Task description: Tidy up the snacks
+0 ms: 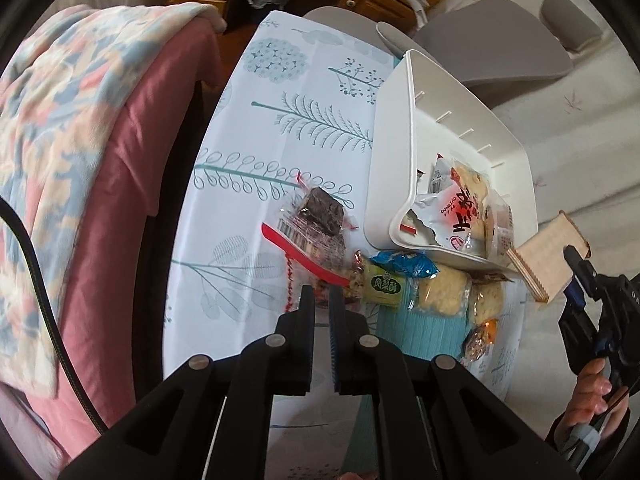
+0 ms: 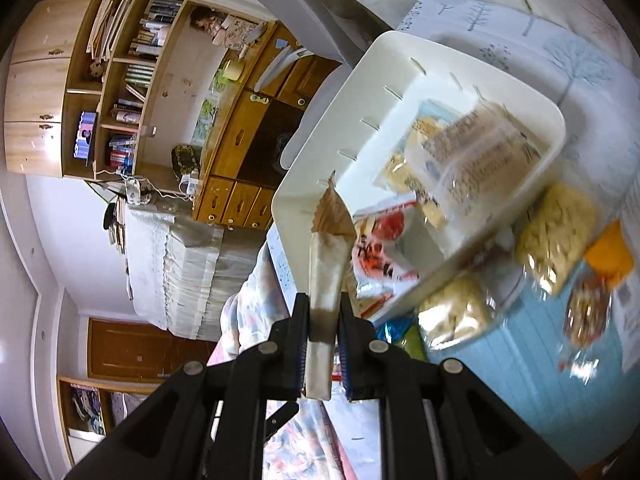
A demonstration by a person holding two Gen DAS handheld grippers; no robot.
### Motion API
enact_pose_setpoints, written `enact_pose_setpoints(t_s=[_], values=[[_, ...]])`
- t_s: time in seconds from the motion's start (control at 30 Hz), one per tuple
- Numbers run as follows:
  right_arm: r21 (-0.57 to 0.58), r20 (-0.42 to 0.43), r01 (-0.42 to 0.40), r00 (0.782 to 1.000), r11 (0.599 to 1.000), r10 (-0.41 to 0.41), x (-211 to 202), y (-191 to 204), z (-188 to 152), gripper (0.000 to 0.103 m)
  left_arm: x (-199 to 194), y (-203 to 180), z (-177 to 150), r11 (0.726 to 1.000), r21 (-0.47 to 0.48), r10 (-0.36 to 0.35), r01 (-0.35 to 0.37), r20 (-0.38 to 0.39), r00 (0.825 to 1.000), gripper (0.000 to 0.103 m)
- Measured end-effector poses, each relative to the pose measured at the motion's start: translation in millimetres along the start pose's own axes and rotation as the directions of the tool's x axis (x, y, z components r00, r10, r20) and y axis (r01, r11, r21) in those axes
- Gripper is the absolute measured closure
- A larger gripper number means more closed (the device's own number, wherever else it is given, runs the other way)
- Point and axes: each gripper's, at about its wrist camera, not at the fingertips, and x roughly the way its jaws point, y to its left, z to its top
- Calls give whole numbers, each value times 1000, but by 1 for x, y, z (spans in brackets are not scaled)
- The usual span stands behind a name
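Observation:
A white plastic bin (image 1: 404,152) stands on the patterned tablecloth and holds several snack packets, one a red-and-white bag (image 1: 456,216). Loose snacks lie in front of it: a dark brownie in clear wrap (image 1: 320,216), a green packet (image 1: 380,286), a blue packet (image 1: 404,262) and pale rice cakes (image 1: 442,294). My left gripper (image 1: 320,294) is nearly shut and empty, just short of the green packet. My right gripper (image 2: 324,312) is shut on a flat wooden piece (image 2: 326,264), held at the bin's rim (image 2: 288,196); the piece also shows in the left wrist view (image 1: 548,256).
A light blue mat (image 2: 532,344) lies under the loose snacks. A bed with a pink sheet and flowered blanket (image 1: 80,152) runs along the table's left. A grey chair (image 1: 492,48) stands behind the bin. Wooden drawers (image 2: 244,200) and bookshelves line the wall.

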Motion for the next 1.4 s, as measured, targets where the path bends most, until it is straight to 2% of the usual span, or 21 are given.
enact_pose_setpoints(t_s=[0.23, 0.47, 0.6, 0.67, 0.73, 0.77, 0.9, 1.1, 1.23, 1.4], values=[[-58, -65, -1, 998, 998, -2, 14, -5, 39, 90, 10, -14, -10, 996, -77, 47, -46, 8, 999, 97], [-112, -133, 4, 991, 994, -19, 32, -10, 63, 89, 18, -27, -20, 988, -129, 92, -90, 11, 996, 95], [-124, -155, 16, 987, 992, -36, 37, -13, 67, 84, 18, -32, -26, 984, -138, 117, -114, 13, 993, 91], [-113, -161, 4, 987, 994, -23, 36, -16, 67, 74, 16, -34, -28, 983, -139, 125, -122, 16, 992, 86], [-108, -165, -1, 986, 994, -17, 35, -17, 66, 46, 14, -35, -30, 983, -138, 128, -124, 21, 992, 85], [-110, -164, -7, 986, 994, -11, 33, -17, 65, 43, 13, -36, -31, 983, -135, 127, -122, 24, 992, 84], [-132, -171, -21, 985, 991, -2, 27, -15, 56, 42, 9, -39, -35, 985, -117, 134, -129, 36, 990, 78], [-162, -159, -3, 987, 987, -23, 14, -16, 36, 36, 2, -41, -38, 990, -79, 122, -118, 41, 992, 77], [-176, -143, 28, 988, 984, -53, 4, -19, 20, 35, -3, -39, -39, 994, -45, 102, -100, 43, 994, 76], [-179, -99, 76, 991, 981, -95, -10, -21, -6, 30, -5, -33, -38, 997, 16, 78, -79, 25, 997, 68]])
